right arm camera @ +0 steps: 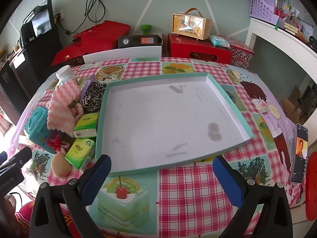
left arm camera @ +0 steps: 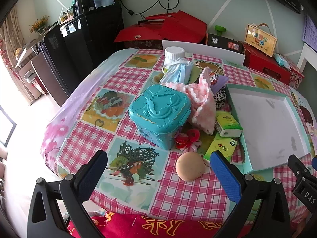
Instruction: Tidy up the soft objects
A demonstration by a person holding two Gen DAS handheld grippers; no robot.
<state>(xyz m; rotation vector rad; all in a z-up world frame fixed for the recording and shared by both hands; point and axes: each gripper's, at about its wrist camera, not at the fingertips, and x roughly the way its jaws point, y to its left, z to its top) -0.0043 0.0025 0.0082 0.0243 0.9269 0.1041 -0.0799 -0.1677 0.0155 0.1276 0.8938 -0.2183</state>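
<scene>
A shallow teal-rimmed tray (right arm camera: pixel 227 97) (left arm camera: pixel 235 107) lies on the checked tablecloth with nothing in it. Left of it is a heap: a pink-and-white knitted cloth (left arm camera: pixel 200 99) (right arm camera: pixel 61 107), leopard-print fabric (right arm camera: pixel 93 95), blue face masks (left arm camera: pixel 178 71), two green tissue packs (left arm camera: pixel 227 125) (right arm camera: pixel 81 150), red and pink hair ties (left arm camera: pixel 186 138) and a tan ball (left arm camera: pixel 190 166) (right arm camera: pixel 60 165). My left gripper (left arm camera: pixel 158 168) is open at the near edge, the ball between its fingers. My right gripper (right arm camera: pixel 161 170) is open before the tray's near rim.
A teal plastic box (left arm camera: pixel 160 111) stands against the heap and a white pill bottle (left arm camera: pixel 174 55) is behind the masks. A phone (right arm camera: pixel 299 152) leans at the table's right edge. Red gift boxes (right arm camera: pixel 198 47) and black cases (left arm camera: pixel 79 45) crowd the far side.
</scene>
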